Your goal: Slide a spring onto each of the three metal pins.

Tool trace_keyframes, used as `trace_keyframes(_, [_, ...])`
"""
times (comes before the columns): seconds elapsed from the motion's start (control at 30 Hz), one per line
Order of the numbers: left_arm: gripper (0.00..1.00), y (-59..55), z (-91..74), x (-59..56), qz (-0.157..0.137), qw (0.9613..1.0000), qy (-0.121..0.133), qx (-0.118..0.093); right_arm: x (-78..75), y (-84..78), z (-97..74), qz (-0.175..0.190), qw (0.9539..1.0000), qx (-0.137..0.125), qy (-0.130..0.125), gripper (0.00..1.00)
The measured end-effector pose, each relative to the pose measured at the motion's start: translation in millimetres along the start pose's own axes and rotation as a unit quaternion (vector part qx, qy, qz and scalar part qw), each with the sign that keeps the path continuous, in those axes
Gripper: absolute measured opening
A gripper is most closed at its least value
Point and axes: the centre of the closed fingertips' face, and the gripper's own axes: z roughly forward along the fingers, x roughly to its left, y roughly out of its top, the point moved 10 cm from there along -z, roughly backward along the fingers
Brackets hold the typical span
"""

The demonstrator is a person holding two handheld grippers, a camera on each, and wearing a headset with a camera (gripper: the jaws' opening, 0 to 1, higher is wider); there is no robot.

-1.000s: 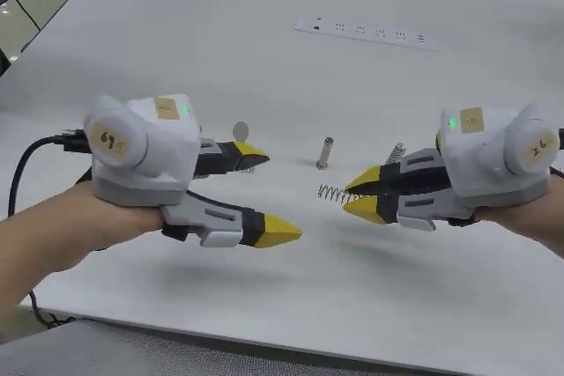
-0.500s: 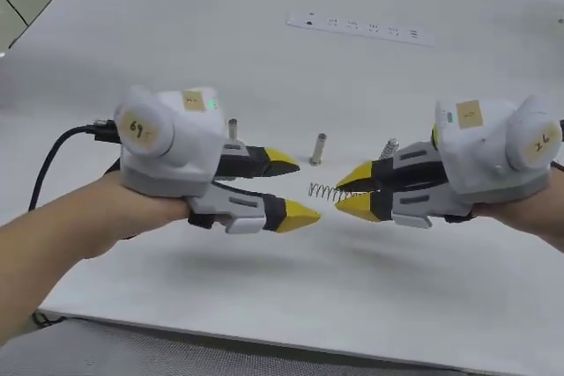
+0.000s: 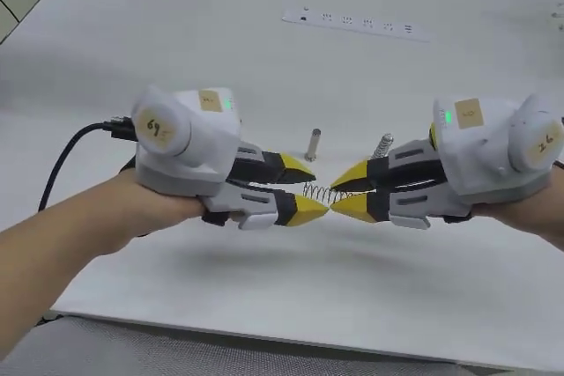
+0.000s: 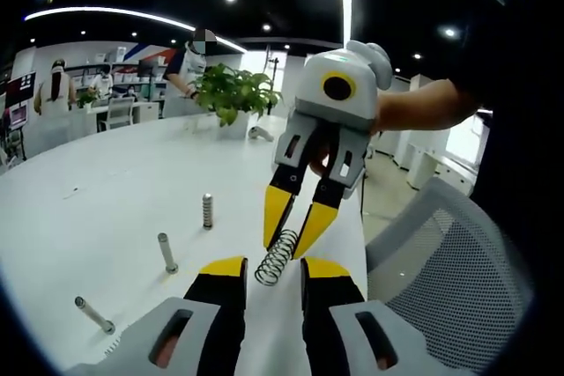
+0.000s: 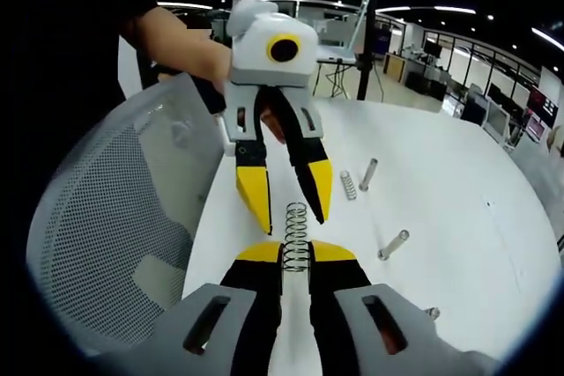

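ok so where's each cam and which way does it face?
Head view: headset, facing forward-down at the bench; both hands, left gripper, right gripper show.
Left gripper view: rides the left gripper, faces along its own open jaws toward the right gripper.
Right gripper view: rides the right gripper, faces along its own jaws toward the left gripper.
Shared: all see the spring.

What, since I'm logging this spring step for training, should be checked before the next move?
1. Right gripper shut on the spring: ok.
2. Left gripper open: ok, jaws apart.
3. Spring's free end between the left jaws: ok, by both gripper views.
4. Spring lifted off the table: ok.
5. Bare pin standing upright: ok.
6. Spring on the neighbouring pin fully seated: cannot tell.
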Motion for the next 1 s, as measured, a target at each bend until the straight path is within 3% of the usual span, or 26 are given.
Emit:
trace_keyframes(0.37, [0.07, 0.3, 0.5, -0.9, 0.009, 1.0, 0.0, -0.001, 1.8, 4.5, -0.1, -0.006, 1.0, -0.005, 0.003, 0.08])
trace_keyframes(1.0, [0.05, 1.5, 0.0, -2.3, 0.041, 0.9991, -0.006, 0.0, 2.7, 5.5, -1.4, -0.004, 0.9999, -0.01, 0.005, 0.08])
